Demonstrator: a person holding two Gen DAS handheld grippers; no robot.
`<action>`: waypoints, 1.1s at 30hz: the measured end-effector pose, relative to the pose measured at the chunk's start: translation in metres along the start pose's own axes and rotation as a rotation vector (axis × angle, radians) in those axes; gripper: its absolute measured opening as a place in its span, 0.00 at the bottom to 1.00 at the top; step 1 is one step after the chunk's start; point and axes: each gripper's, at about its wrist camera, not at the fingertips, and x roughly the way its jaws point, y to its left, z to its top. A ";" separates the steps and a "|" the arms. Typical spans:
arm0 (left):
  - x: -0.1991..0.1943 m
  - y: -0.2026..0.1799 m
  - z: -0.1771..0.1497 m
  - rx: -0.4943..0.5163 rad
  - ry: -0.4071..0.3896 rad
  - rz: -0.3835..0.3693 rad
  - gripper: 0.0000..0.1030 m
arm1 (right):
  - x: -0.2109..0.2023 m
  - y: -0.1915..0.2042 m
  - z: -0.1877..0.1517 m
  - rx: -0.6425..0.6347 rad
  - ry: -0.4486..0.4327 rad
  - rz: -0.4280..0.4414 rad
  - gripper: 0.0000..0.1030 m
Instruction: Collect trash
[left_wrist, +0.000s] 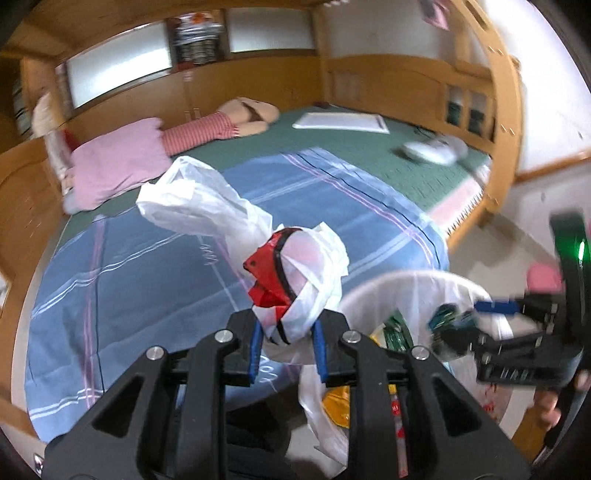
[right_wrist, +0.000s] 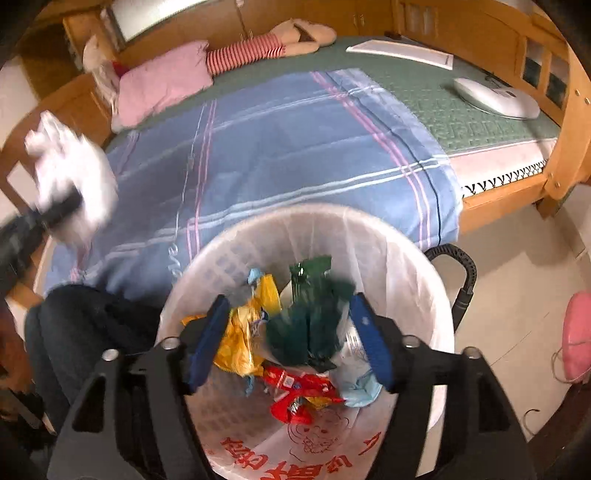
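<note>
My left gripper (left_wrist: 286, 338) is shut on a crumpled white plastic bag (left_wrist: 306, 280) with a red and black wrapper in it, held above the blue bedspread beside the bin. It shows blurred at the left of the right wrist view (right_wrist: 70, 181). My right gripper (right_wrist: 291, 332) is open over the white lined trash bin (right_wrist: 406, 258). A blurred dark green wrapper (right_wrist: 310, 325) is between its blue pads (right_wrist: 212, 343), above the yellow, red and pale blue trash in the bin. In the left wrist view the right gripper (left_wrist: 461, 325) hangs over the bin (left_wrist: 406, 284).
A wooden bed with a blue striped bedspread (right_wrist: 295, 155) and green mat fills the background. On it lie a pink pillow (right_wrist: 162, 81), a striped doll, a white board (right_wrist: 402, 50) and a white oval device (right_wrist: 495, 98). A pink slipper (right_wrist: 578, 336) and a black handle lie on the tile floor.
</note>
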 end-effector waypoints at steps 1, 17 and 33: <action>0.003 -0.008 -0.003 0.029 0.011 -0.018 0.23 | -0.004 -0.005 0.002 0.015 -0.020 0.004 0.74; 0.005 -0.052 -0.019 0.199 0.038 -0.122 0.75 | -0.081 -0.039 0.022 0.183 -0.290 0.003 0.79; -0.113 0.035 0.004 -0.263 -0.136 0.325 0.97 | -0.113 0.068 0.015 -0.128 -0.347 -0.062 0.91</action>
